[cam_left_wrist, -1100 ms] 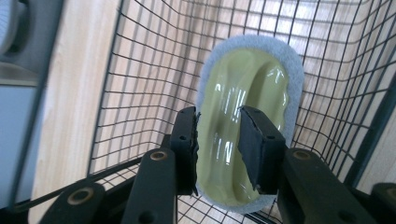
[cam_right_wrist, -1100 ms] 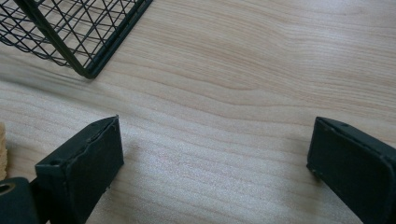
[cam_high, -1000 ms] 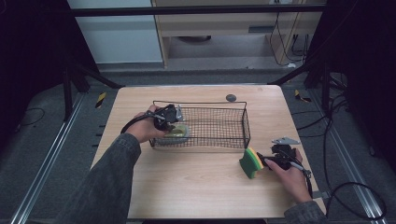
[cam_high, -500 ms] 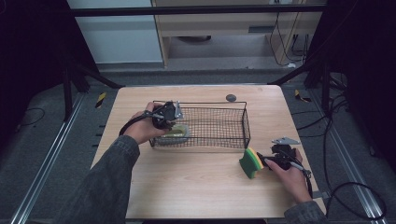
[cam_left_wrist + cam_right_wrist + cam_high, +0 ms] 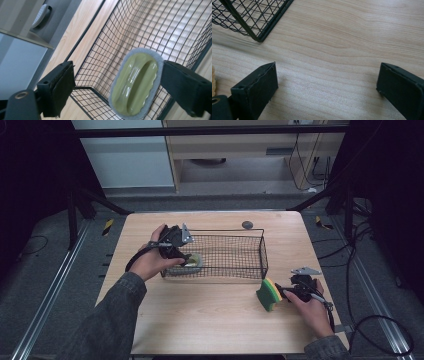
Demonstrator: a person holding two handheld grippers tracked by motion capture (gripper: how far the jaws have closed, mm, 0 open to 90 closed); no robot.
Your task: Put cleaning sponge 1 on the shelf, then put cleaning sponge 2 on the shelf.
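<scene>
Scrubber pad, green plastic top with grey felt rim, lies at the left end inside the wire basket, between the left gripper's jaws, which have just been opening and stand wide, off it. Right gripper rests wide open, nothing held, touching one green-yellow sponge near the basket's right corner. One small dark disc sits far behind the basket. No readable labels.

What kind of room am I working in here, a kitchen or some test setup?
Most likely a lab recording station, not a kitchen: a bare wooden table ringed by dark framing, loose cables on a grey floor, and staged props, a wire basket and sponge.
</scene>
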